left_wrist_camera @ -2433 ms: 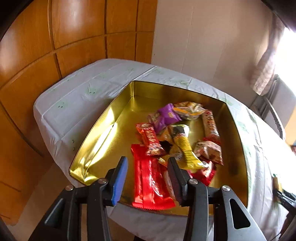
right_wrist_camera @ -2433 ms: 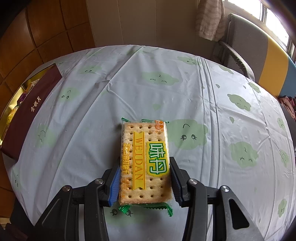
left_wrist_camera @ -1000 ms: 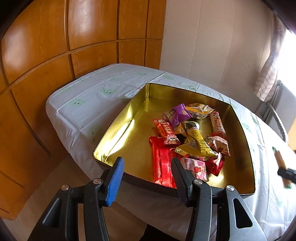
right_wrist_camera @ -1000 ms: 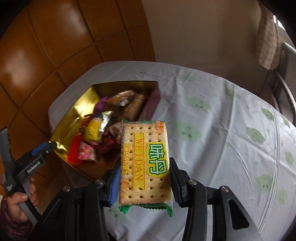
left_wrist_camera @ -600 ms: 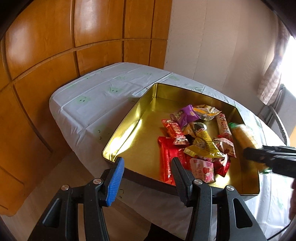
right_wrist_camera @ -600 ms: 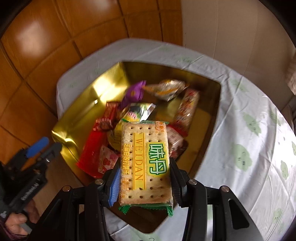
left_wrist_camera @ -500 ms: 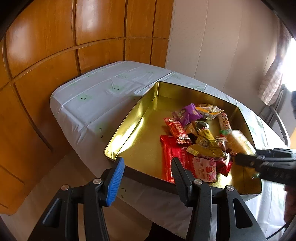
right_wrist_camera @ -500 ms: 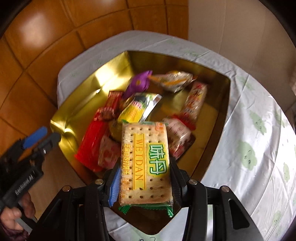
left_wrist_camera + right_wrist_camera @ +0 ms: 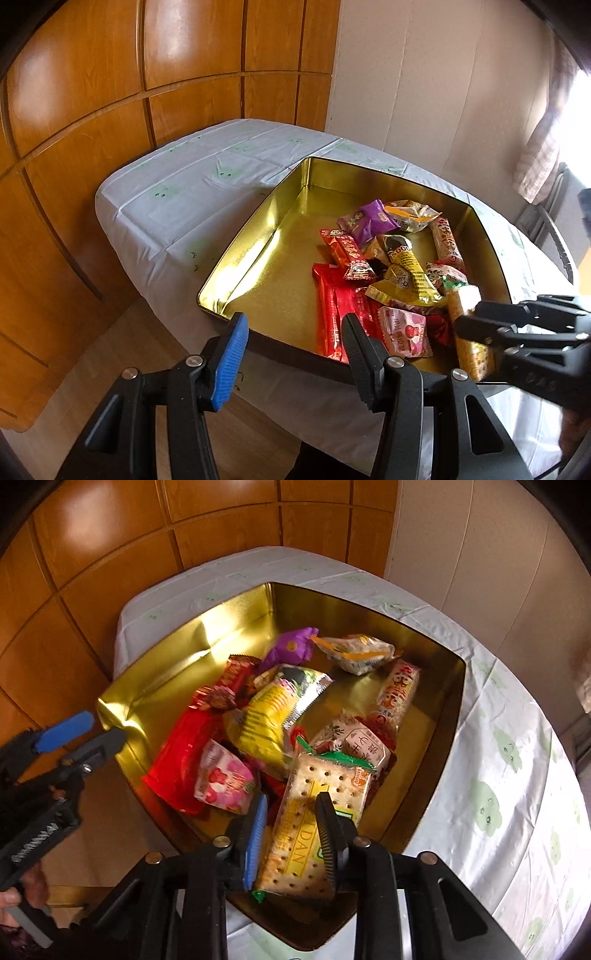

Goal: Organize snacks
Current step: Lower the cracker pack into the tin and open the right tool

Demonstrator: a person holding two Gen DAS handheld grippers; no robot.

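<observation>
wood-panelled walls close in behind the tabletop (image 9: 517, 746), which wears a pale cloth printed with green faces and carries a gold tin (image 9: 177, 657) near its corner. the right tool (image 9: 290, 830) hangs over the tin's near right corner with its fingers spread, and the cracker pack (image 9: 321, 801) lies loose between them, touching neither pad that i can make out. the pack's long axis runs straight ahead from this tool, its far green-crimped end tipped up onto the heap of wrapped snacks (image 9: 266, 716) and its near end low by the tin's near wall, so it sits tilted, not flat. the heap fills the space ahead and to the left of the right tool, with bare gold floor further left. the left tool (image 9: 291, 350) waits outside the tin's near wall, fingers spread and empty, with the red packet (image 9: 340, 310) just ahead of it. the right tool is plainly the nearer to the pack; i judge its coming move is a straight pull back along that axis, since a sideways drift would likely nudge the pack.
</observation>
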